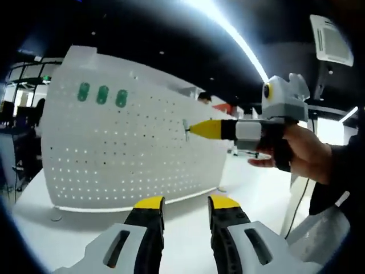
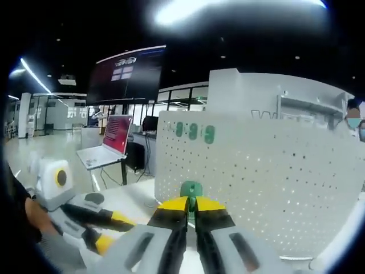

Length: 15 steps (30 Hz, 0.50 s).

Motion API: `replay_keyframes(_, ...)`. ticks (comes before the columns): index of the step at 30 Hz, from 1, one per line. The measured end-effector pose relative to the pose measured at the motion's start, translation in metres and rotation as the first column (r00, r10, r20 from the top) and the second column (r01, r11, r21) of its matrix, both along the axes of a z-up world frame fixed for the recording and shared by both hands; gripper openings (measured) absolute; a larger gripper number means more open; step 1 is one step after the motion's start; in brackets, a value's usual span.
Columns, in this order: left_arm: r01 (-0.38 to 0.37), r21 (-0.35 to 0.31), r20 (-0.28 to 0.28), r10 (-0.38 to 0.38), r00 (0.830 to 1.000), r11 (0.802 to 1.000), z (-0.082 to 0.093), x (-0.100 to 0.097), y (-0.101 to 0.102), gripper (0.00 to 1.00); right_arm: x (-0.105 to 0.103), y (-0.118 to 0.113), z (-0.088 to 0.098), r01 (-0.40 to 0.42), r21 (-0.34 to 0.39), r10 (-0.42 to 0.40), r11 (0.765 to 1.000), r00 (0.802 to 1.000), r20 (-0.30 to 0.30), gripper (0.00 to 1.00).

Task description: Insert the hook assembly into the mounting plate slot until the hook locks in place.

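Observation:
A white pegboard mounting plate (image 1: pixel 131 154) stands upright on the table, with three green hooks (image 1: pixel 102 94) seated in its upper left. My right gripper (image 1: pixel 194 129), held by a hand, comes in from the right and presses a small hook assembly (image 1: pixel 186 130) against the board's holes. In the right gripper view the same gripper (image 2: pixel 191 204) is shut on the green hook assembly (image 2: pixel 191 189), close in front of the plate (image 2: pixel 268 177). My left gripper (image 1: pixel 187 202) hangs open and empty low before the board, and appears at lower left (image 2: pixel 114 231).
The white table (image 1: pixel 256 200) runs under and to the right of the board. A red-screened laptop (image 2: pixel 111 142) sits on a desk behind at left. A person's hand and sleeve (image 1: pixel 311 154) hold the right gripper.

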<state>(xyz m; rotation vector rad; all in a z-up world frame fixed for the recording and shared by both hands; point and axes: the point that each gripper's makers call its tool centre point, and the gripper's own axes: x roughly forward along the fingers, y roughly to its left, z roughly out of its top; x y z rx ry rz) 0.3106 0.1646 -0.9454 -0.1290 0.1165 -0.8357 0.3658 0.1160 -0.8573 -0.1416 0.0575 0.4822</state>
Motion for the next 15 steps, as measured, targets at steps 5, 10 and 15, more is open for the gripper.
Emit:
replay_keyframes(5,0.000,0.031,0.031,-0.001,1.000,1.000,0.001,-0.001,-0.002,0.35,0.018,-0.003,0.023,0.033,0.033,-0.034,0.999,0.998,0.045,0.01)
replay_keyframes(10,-0.002,0.035,0.048,0.001,0.999,0.999,0.003,-0.001,-0.001,0.36,0.035,-0.004,0.042,0.054,0.065,-0.059,0.996,0.995,0.076,0.01)
replay_keyframes(15,-0.013,0.036,0.066,0.011,0.998,0.999,0.007,0.000,0.000,0.40,0.050,0.000,0.058,0.064,0.088,-0.073,0.994,0.992,0.103,0.01)
